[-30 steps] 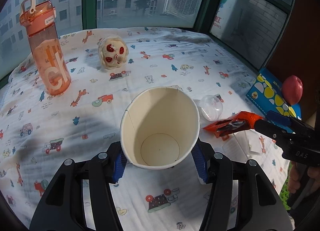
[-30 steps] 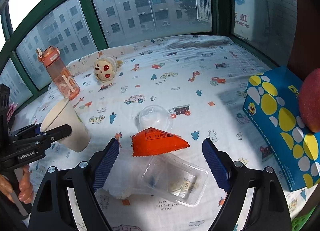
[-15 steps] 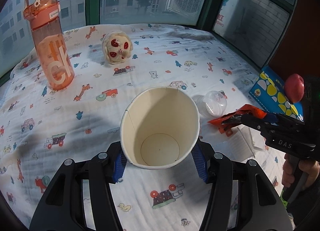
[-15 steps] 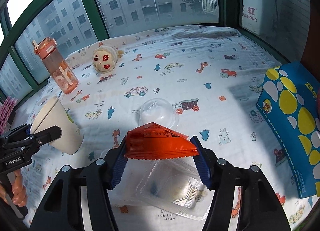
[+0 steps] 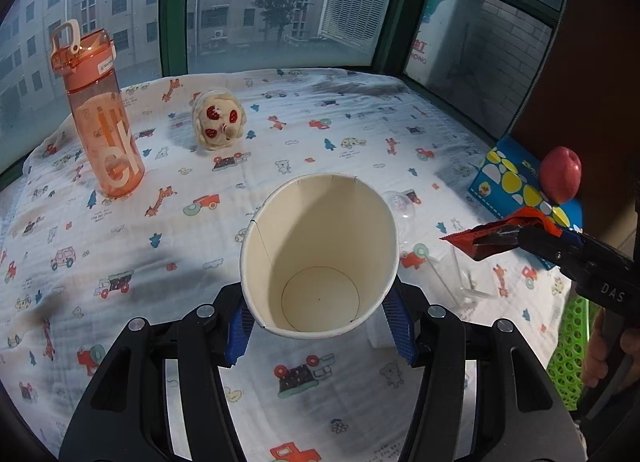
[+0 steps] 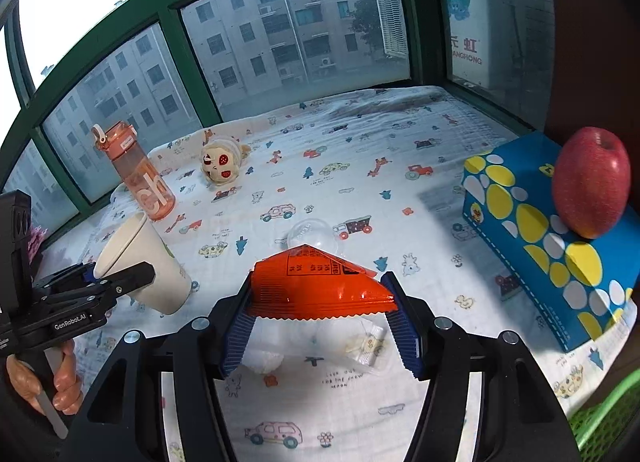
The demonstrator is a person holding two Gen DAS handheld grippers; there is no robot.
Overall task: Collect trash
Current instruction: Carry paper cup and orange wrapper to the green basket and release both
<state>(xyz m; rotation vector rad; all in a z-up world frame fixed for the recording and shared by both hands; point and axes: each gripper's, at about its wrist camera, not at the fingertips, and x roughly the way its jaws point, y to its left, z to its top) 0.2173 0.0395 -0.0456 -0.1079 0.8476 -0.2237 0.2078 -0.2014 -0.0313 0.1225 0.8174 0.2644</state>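
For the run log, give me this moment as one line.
left gripper: shut on paper cup | right gripper: jaws just closed, shut on orange wrapper, lifted | left on cloth: clear tray, dome lid

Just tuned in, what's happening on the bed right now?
A person is picking up trash with two handheld grippers. The left gripper holds an empty paper cup. The right gripper has just closed on an orange snack wrapper. A clear plastic tray and dome lid lie on the sheet.
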